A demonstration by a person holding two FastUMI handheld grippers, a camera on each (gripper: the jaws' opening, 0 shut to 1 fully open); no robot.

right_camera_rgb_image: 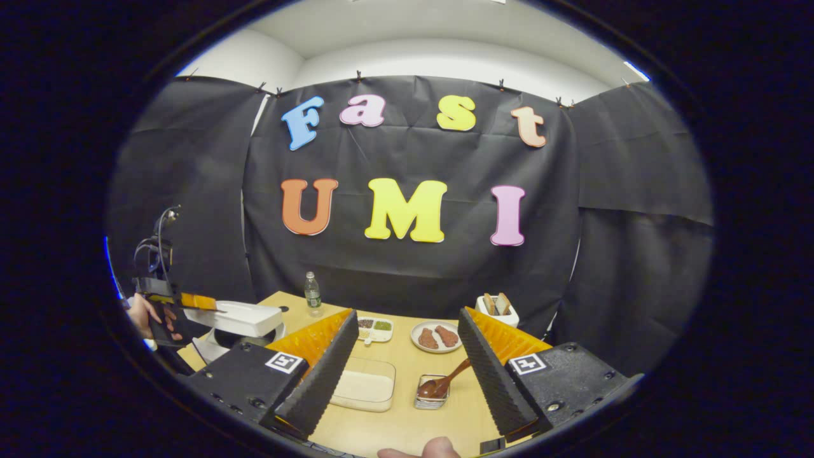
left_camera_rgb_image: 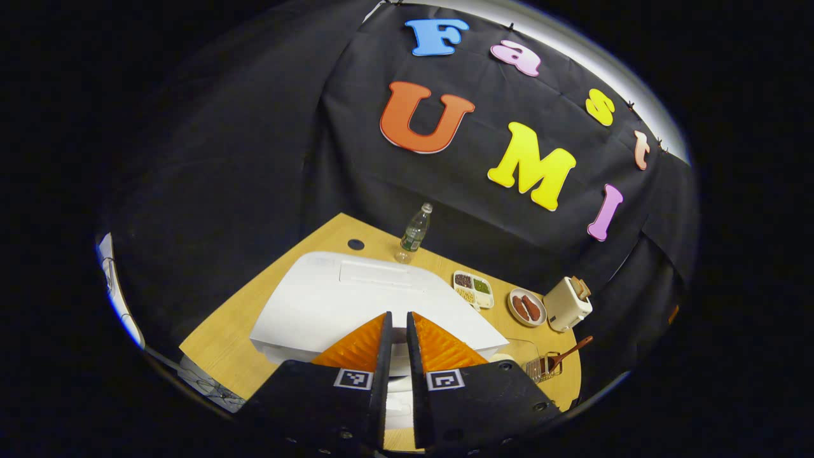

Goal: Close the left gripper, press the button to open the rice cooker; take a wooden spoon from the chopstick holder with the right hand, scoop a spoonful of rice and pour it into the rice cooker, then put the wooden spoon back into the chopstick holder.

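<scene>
With our left gripper (left_camera_rgb_image: 397, 346) pinched together over the cooker (left_camera_rgb_image: 356, 305), whose lid seems raised, and our right gripper (right_camera_rgb_image: 407, 356) spread wide before the spoon (right_camera_rgb_image: 445, 383) in its holder (right_camera_rgb_image: 432, 399), a hasty grab could tip that holder.

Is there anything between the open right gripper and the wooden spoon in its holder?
No. In the right gripper view, only bare wooden tabletop lies between the open right gripper and the brown wooden spoon in the small clear holder.
</scene>
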